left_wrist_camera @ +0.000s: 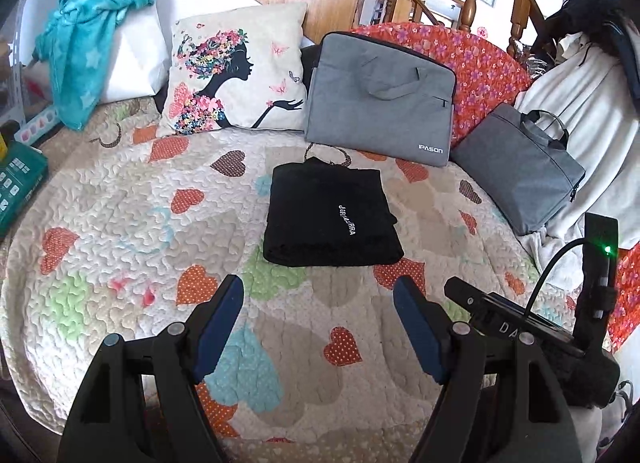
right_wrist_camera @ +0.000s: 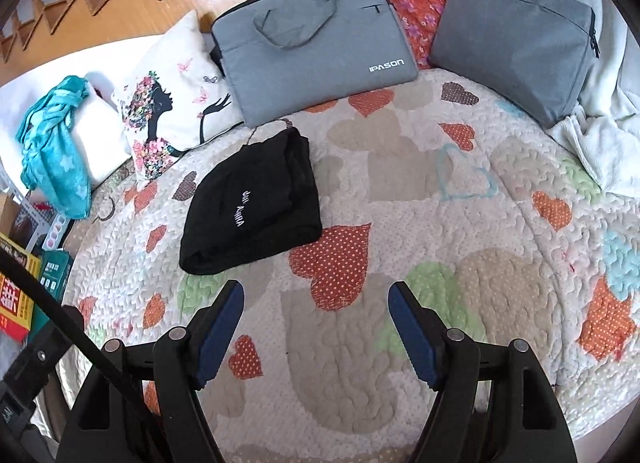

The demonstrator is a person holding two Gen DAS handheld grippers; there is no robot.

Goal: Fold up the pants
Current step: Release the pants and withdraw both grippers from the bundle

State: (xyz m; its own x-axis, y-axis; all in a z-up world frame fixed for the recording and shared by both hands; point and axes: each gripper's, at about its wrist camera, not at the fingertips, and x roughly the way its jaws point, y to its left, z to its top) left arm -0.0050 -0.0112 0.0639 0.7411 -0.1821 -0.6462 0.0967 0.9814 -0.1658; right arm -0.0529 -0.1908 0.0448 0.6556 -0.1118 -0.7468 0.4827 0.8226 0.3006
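While the black pants (left_wrist_camera: 330,215) lie folded on the heart quilt (left_wrist_camera: 120,199) — at twelve o'clock of the left gripper (left_wrist_camera: 318,297) — both it and the right gripper (right_wrist_camera: 316,303) hover, jaws spread, empty.

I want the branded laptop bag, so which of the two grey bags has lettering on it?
The flat grey laptop sleeve beside the silhouette pillow: white IPASON lettering at its corner. The boxier grey bag shows none.
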